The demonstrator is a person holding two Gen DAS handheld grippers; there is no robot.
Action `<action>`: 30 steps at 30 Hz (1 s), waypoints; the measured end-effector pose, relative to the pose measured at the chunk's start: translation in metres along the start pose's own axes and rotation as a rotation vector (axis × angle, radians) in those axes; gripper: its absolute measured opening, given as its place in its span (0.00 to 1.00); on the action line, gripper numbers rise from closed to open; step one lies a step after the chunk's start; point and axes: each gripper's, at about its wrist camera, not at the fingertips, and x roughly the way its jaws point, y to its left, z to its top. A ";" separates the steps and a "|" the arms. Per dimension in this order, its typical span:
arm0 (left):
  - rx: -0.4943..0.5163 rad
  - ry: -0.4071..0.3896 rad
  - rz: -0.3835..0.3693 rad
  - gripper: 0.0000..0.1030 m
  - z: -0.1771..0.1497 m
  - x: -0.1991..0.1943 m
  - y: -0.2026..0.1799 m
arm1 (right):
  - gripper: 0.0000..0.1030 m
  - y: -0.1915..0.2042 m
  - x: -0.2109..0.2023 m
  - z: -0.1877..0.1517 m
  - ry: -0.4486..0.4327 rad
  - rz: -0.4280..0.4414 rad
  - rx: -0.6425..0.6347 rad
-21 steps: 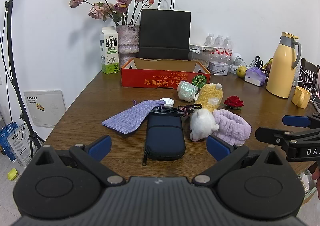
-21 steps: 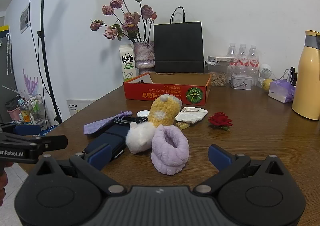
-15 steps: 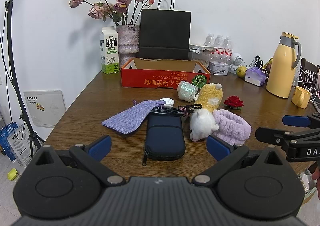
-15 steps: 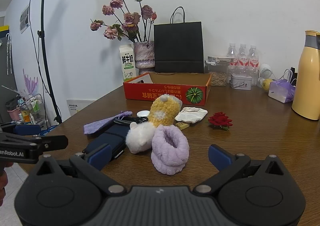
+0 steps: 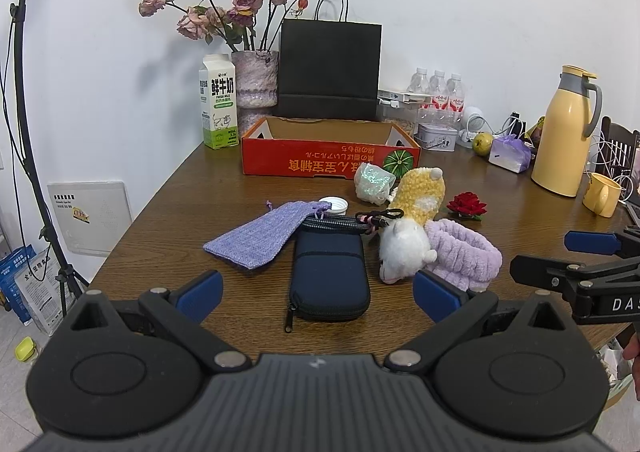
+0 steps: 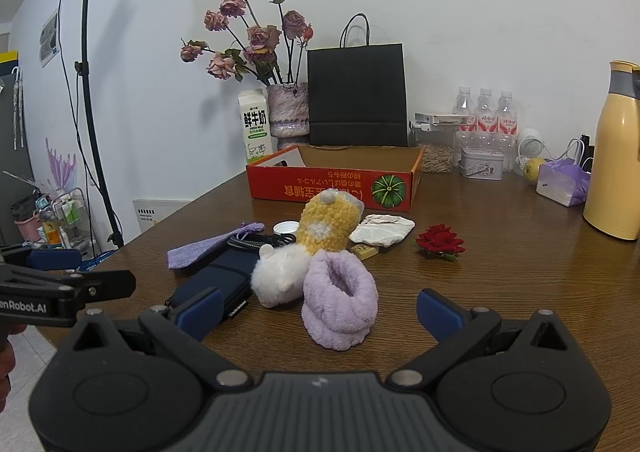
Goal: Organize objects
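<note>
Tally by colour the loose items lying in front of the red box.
Purple: 2, the pouch and fluffy band.
Dark blue: 1, the zip case.
Red: 1, the rose.
Yellow and white: 1, the plush toy.
White: 2, the cap and crumpled packet.
Total: 7

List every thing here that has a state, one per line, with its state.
Left gripper: open, holding nothing.
Right gripper: open, holding nothing.
Red cardboard box: open-topped, what's inside not visible.
Navy zipped pouch: zipped shut, lying flat.
Lilac woven drawstring bag: lying flat.
Black paper bag: upright.
Milk carton: upright, closed.
Yellow thermos jug: upright, lid shut.
</note>
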 end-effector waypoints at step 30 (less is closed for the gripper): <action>-0.003 0.002 0.000 1.00 -0.001 0.000 0.000 | 1.00 -0.002 -0.002 -0.001 0.002 -0.002 0.001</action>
